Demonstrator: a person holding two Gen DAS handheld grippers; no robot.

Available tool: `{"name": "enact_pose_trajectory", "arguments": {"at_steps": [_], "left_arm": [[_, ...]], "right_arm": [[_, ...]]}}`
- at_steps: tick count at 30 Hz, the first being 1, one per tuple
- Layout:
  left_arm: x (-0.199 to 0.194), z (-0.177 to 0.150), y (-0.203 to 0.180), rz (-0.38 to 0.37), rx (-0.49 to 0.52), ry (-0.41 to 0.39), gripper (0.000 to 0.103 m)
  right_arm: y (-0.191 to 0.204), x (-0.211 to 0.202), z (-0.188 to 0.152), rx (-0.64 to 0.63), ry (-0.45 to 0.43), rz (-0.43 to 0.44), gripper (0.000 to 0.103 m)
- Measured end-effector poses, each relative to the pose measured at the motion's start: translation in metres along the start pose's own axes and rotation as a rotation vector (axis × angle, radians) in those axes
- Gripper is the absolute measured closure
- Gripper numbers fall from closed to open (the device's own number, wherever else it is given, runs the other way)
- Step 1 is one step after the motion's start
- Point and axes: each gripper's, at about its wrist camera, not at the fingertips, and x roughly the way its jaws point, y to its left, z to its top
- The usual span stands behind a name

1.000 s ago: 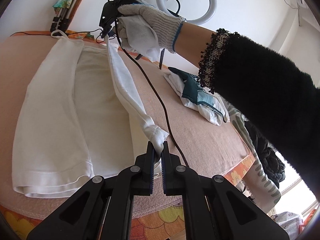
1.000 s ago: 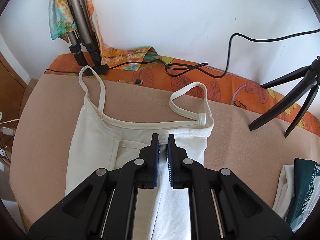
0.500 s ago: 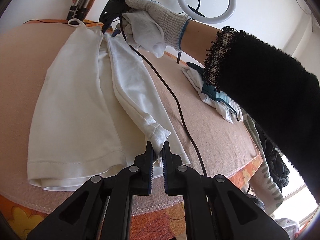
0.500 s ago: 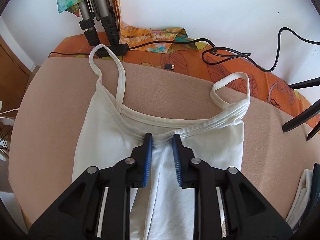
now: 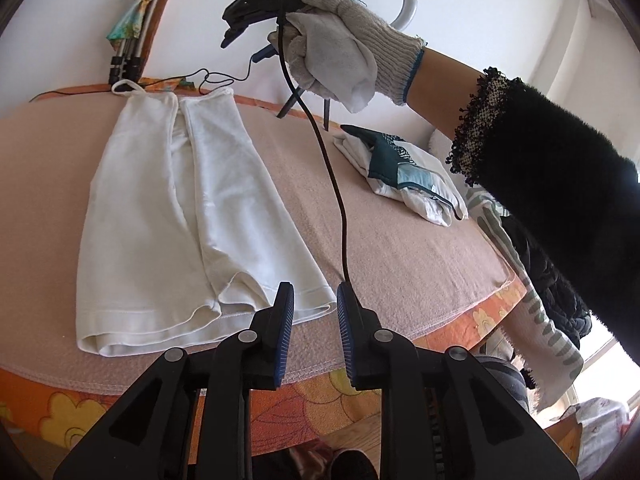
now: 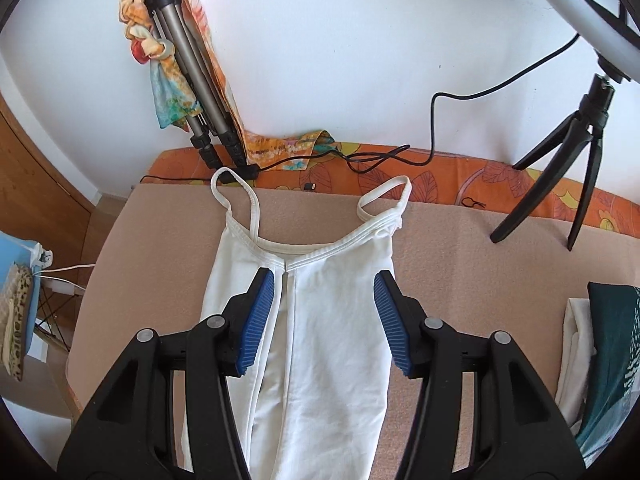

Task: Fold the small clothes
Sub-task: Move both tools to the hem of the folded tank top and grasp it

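Two grippers, both standing apart and gripping nothing. Left gripper (image 5: pixel 314 320) is hovering just off the hem end of the white camisole (image 5: pixel 192 216); right gripper (image 6: pixel 324 320) is hanging above the neckline end, straps (image 6: pixel 236 196) pointing away toward the wall. Camisole is lying flat on the tan blanket (image 5: pixel 400 248), side panels folded inward, long axis running gripper to gripper. Judging the next fold goes hem-to-neckline; left is sitting nearer the hem.

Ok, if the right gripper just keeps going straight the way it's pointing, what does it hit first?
Most likely the white top: the open right gripper points at its folded upper part, just below the neckline. Past it lies the beige blanket, though depth is hard to judge.
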Motion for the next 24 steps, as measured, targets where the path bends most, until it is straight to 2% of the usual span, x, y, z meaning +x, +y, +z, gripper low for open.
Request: {"name": "enact_pose_trajectory", "arguments": {"at_steps": [1,6,12,15,17,21,24], "left_arm": [[-0.005,0.001,-0.001,0.000,0.013,-0.009,0.078],[-0.027,0.007,0.005,0.020,0.034,-0.047,0.077],[-0.042,0.013,0.048,0.105,-0.012,-0.008,0.076],[-0.044,0.012,0.075,0.150,-0.053,0.058,0.076],[-0.044,0.012,0.091,0.155,-0.096,0.096,0.076],[-0.035,0.012,0.113,0.096,-0.213,0.165,0.075],[-0.030,0.010,0.116,0.073,-0.245,0.183,0.068]], "right_arm": [[-0.001,-0.011,-0.004,0.005,-0.010,0.006,0.048],[-0.016,-0.069,-0.035,0.027,-0.067,0.042,0.048],[-0.035,-0.119,-0.107,0.033,-0.088,0.033,0.048],[-0.042,-0.127,-0.153,0.044,-0.054,0.018,0.048],[-0.047,-0.126,-0.182,0.054,-0.032,0.004,0.048],[-0.053,-0.110,-0.236,0.083,0.044,0.018,0.048],[-0.056,-0.097,-0.267,0.115,0.100,0.070,0.048]]}}
